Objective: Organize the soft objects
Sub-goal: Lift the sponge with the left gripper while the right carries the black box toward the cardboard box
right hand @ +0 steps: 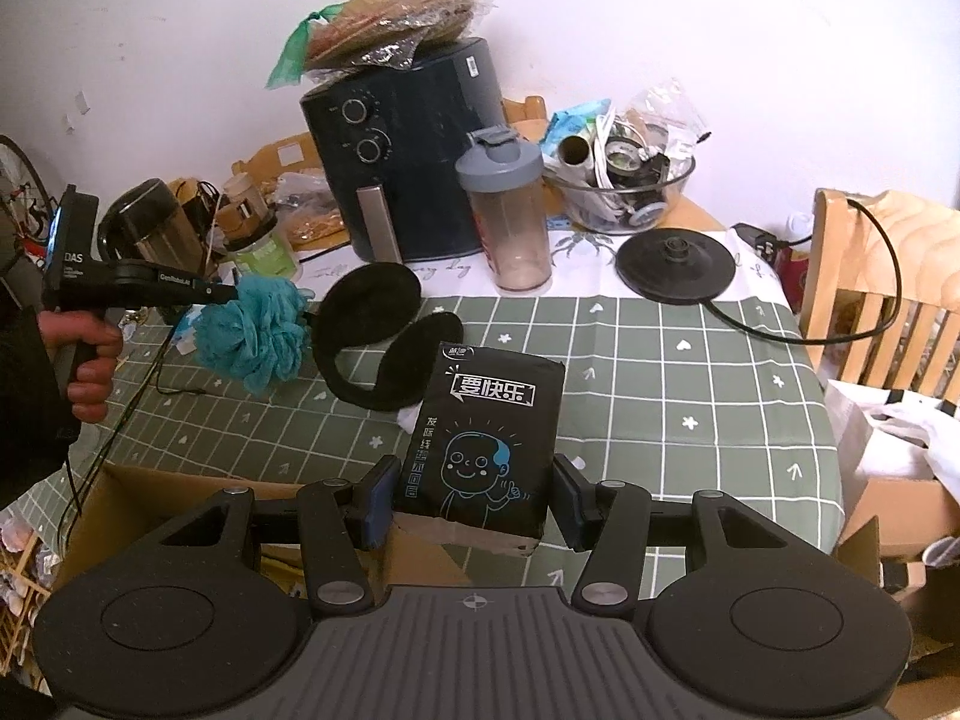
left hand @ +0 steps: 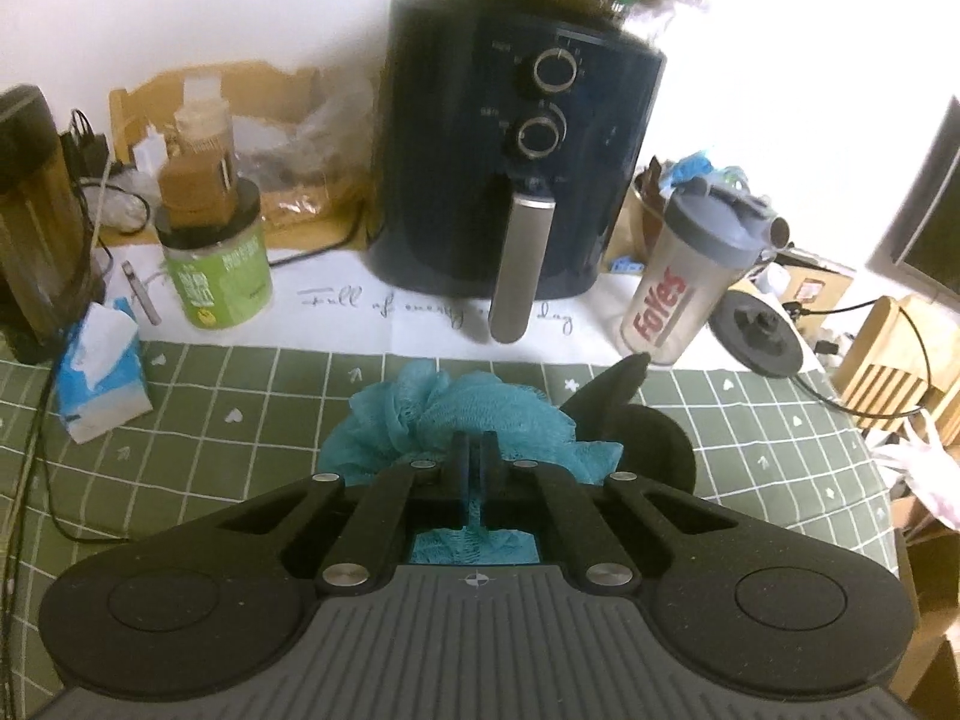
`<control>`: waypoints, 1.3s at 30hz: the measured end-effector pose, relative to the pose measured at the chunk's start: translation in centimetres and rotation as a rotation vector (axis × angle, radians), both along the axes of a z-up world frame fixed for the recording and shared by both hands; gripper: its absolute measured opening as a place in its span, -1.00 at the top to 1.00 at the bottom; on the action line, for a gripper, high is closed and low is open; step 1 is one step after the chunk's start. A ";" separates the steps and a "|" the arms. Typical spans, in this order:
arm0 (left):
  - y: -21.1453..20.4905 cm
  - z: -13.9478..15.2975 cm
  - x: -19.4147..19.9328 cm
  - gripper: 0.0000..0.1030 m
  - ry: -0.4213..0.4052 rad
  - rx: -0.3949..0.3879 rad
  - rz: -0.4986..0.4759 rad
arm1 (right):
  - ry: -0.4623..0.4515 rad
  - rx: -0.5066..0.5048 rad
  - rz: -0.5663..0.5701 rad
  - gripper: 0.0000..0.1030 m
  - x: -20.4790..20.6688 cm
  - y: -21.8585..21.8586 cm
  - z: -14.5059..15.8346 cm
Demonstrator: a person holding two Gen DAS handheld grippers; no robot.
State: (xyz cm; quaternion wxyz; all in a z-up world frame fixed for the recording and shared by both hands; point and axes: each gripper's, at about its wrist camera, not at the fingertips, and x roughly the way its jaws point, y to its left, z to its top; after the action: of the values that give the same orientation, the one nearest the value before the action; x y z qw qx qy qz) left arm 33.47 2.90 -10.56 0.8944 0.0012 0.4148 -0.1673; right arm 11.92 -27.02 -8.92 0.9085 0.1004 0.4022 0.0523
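Observation:
My left gripper (left hand: 474, 450) is shut on a teal mesh bath sponge (left hand: 420, 414). In the right wrist view the sponge (right hand: 258, 336) hangs off that gripper (right hand: 225, 294) above the green checked tablecloth (right hand: 660, 396), and a person's hand (right hand: 90, 360) grips the handle. Black earmuffs (right hand: 372, 336) lie on the cloth just right of the sponge, and the left wrist view shows the earmuffs (left hand: 636, 438) behind it. My right gripper (right hand: 474, 498) is closed on a black tissue pack (right hand: 486, 438), whose near end sits over a cardboard box flap.
A dark air fryer (right hand: 408, 150), a shaker bottle (right hand: 510, 210), a kettle base (right hand: 675, 264) and a glass bowl of clutter (right hand: 624, 192) stand at the back. An open cardboard box (right hand: 150, 498) is under my right gripper. A wooden chair (right hand: 888, 300) stands at the right, and a tissue pack (left hand: 99, 372) lies at the left.

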 end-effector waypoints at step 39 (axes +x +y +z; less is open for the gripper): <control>0.6 10.6 -14.8 0.94 -0.108 -0.103 -0.037 | -0.056 0.031 0.129 -0.07 -3.1 3.9 2.7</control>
State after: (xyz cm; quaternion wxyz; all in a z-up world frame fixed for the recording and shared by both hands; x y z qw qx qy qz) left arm 18.62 3.46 0.04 0.9111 -0.0280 0.3567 -0.2045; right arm 8.79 -23.17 -6.24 0.9125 0.0867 0.3814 0.1199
